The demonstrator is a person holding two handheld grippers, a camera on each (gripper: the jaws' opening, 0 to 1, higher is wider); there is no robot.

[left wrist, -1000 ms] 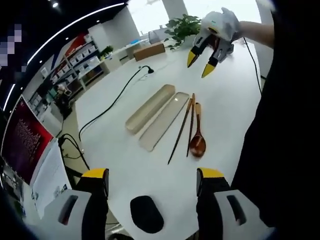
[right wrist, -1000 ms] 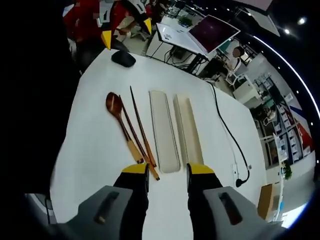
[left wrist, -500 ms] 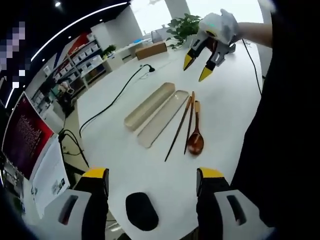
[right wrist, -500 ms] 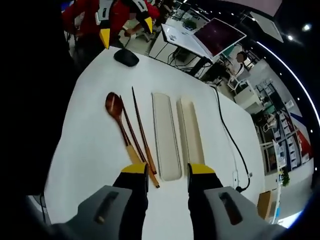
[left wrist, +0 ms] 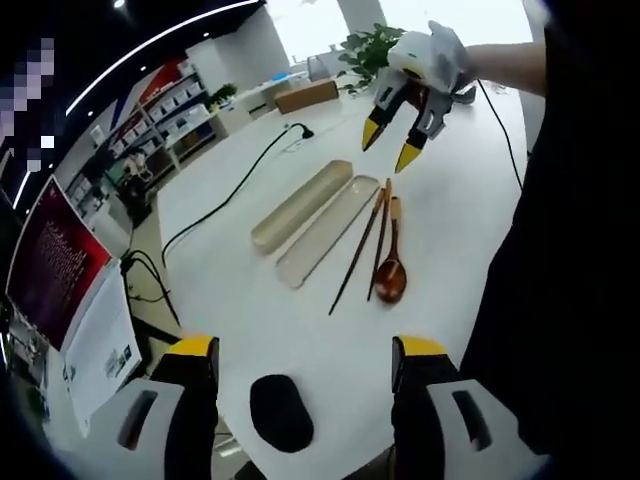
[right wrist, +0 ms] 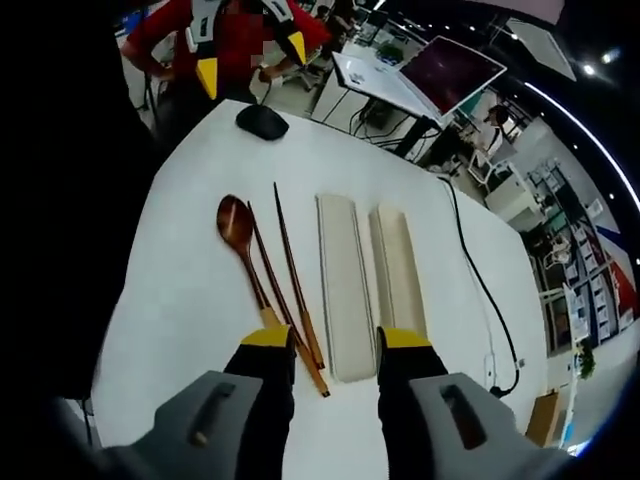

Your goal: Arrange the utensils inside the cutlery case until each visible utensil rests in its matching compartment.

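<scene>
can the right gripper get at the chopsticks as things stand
Probably yes. The right gripper is open and hangs just above the near ends of the chopsticks, which lie bare on the table beside the spoon.

I count one wooden spoon (right wrist: 240,232), two chopsticks (right wrist: 290,280), two long beige case halves (right wrist: 345,282), one black mouse (right wrist: 262,122) and one black cable (right wrist: 485,290).

A white oval table (left wrist: 250,300) bears two beige cutlery-case halves (left wrist: 313,218), a brown wooden spoon (left wrist: 390,270), two wooden chopsticks (left wrist: 360,248), a black computer mouse (left wrist: 281,411) and a black cable (left wrist: 225,202).
</scene>
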